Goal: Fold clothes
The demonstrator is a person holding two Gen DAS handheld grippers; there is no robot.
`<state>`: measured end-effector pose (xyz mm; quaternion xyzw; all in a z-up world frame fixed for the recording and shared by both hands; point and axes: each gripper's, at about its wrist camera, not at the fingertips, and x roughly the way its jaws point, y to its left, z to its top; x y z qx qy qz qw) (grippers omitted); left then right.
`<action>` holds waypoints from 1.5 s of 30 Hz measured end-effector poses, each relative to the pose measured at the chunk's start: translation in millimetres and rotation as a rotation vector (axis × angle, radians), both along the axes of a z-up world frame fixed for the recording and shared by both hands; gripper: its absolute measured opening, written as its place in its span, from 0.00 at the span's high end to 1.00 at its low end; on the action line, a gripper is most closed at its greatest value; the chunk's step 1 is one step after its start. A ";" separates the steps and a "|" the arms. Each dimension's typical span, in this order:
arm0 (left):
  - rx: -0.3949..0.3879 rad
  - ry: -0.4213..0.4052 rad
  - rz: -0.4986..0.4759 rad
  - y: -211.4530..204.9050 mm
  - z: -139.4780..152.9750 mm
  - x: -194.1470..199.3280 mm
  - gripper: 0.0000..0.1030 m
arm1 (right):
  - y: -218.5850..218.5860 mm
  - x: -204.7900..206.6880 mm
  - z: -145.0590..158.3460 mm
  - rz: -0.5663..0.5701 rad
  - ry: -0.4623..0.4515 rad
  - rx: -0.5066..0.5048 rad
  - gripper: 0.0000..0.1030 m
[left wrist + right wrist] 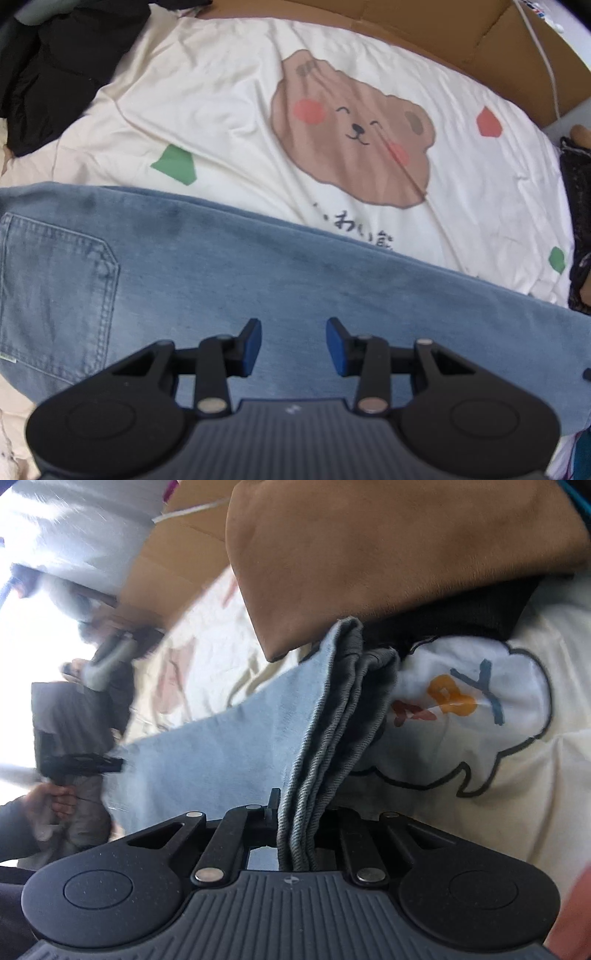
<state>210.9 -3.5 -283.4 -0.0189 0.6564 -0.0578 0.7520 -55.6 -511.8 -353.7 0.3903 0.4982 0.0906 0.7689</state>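
Bedspread (pixel 229 92) under jeans (pixel 221 266), right gripper (pixel 295 812) clamping.

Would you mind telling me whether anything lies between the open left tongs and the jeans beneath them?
Nothing visible does. The left tongs hang open over bare denim of the jeans, with no other cloth across that stretch. The right tongs are shut on a bunched edge of the jeans.

We see the jeans (pixel 258 273) lying across the near part of a bear-print quilt (pixel 229 99), a dark garment (pixel 55 62) heaped at its far left corner, cardboard (pixel 461 33) lining the far edge behind.
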 end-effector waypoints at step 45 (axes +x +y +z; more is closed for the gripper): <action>-0.006 -0.056 -0.206 -43.6 57.2 -11.9 0.64 | 241.9 194.9 366.8 0.269 0.036 -0.297 0.92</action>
